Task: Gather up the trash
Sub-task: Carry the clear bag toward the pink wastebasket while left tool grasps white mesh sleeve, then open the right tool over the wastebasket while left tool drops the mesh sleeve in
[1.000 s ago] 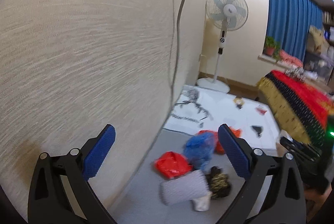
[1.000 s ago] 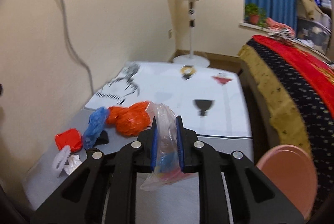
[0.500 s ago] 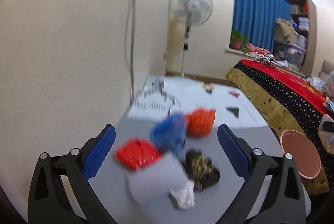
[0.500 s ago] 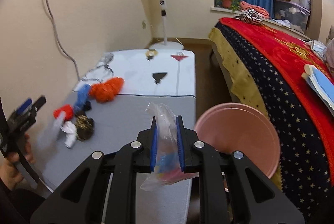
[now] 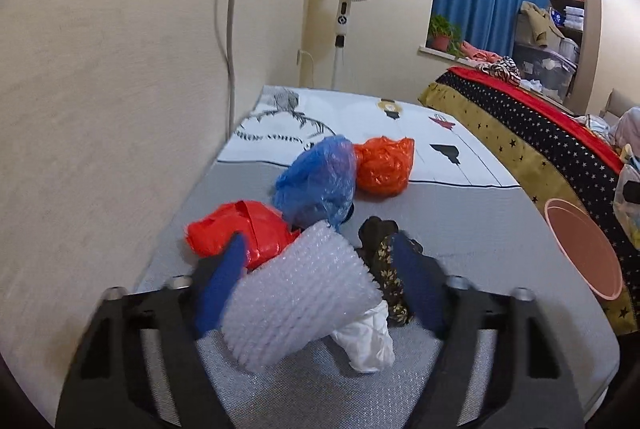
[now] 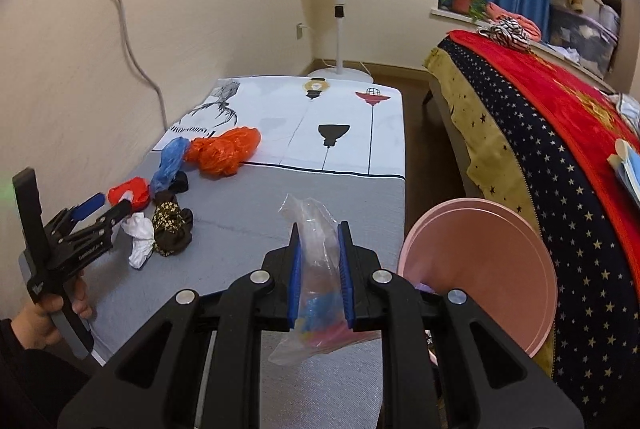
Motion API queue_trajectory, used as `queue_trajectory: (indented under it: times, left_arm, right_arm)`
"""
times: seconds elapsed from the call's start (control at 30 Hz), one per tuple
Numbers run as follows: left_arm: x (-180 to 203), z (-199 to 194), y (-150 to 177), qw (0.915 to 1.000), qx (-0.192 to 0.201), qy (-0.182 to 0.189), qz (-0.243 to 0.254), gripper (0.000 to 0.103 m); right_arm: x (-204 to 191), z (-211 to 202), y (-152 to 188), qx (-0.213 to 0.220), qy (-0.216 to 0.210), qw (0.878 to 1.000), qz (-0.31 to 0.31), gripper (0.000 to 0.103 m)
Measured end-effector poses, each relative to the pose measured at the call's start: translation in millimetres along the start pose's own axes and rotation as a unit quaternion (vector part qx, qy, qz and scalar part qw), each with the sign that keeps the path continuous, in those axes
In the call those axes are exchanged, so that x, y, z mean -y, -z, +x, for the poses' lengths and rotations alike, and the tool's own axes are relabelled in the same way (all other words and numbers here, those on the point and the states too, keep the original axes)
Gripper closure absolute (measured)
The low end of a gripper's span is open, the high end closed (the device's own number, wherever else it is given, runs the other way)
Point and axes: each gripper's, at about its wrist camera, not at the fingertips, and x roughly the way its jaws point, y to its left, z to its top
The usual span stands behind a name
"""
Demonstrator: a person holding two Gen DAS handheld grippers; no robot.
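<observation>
The right claw (image 6: pixel 320 271) grips a clear bag (image 6: pixel 316 269) beside the pink bin (image 6: pixel 480 269). The left claw (image 5: pixel 320 281), just narrowing, straddles the bubble wrap (image 5: pixel 300 301) without pinching it yet; several scraps remain on the counter (image 6: pixel 280 197)

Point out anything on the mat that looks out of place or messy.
A heap of crumpled trash lies by the wall on the grey mat: orange bag, blue bag, red bag, bubble wrap, white wad and dark patterned bundle. Nothing looks spilled or broken.
</observation>
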Motion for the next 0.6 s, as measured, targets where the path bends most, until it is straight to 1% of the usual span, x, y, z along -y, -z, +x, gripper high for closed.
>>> queue_trajectory:
  times: [0.03,0.07,0.1,0.13,0.17,0.23,0.4,0.5,0.6]
  left_arm:
    - [-0.7,1.3,0.9,1.0000,-0.004,0.002,-0.003,0.051]
    - [-2.6,2.9,1.1,0.9999,-0.007,0.008,-0.008,0.065]
    - [-4.5,3.8,1.6,0.9998,-0.009,0.013,-0.013,0.073]
    - [-6.4,3.4,2.5,0.9997,-0.010,0.016,-0.018,0.087]
    - [-8.3,3.6,3.2,0.9995,-0.011,0.016,-0.023,0.096]
    - [-11.1,2.6,3.4,0.9992,-0.006,0.024,-0.033,0.100]
    - [-10.0,-8.2,0.0,0.9996,0.011,0.006,-0.026,0.102]
    - [-9.0,-23.1,-12.5,0.9995,0.022,0.006,-0.024,0.102]
    - [-3.8,-44.0,-30.3,0.9991,0.042,0.007,-0.002,0.102]
  right_arm:
    - [0.0,1.0,0.0,-0.002,0.000,1.000,0.001,0.086]
    - [0.4,1.6,0.1,-0.003,0.001,1.000,0.002,0.086]
    - [1.0,1.7,0.3,-0.003,0.001,1.000,0.004,0.086]
    - [1.9,2.3,0.5,-0.004,0.002,1.000,0.007,0.086]
    - [2.8,2.9,0.5,-0.005,0.003,1.000,0.008,0.086]
    - [4.4,3.0,1.0,-0.006,0.005,1.000,0.008,0.086]
    - [6.7,2.9,1.3,-0.007,0.008,1.000,0.008,0.086]
    - [9.3,1.6,0.4,-0.004,0.009,1.000,0.010,0.086]
    - [11.2,-0.6,-1.2,0.002,0.006,1.000,0.015,0.086]
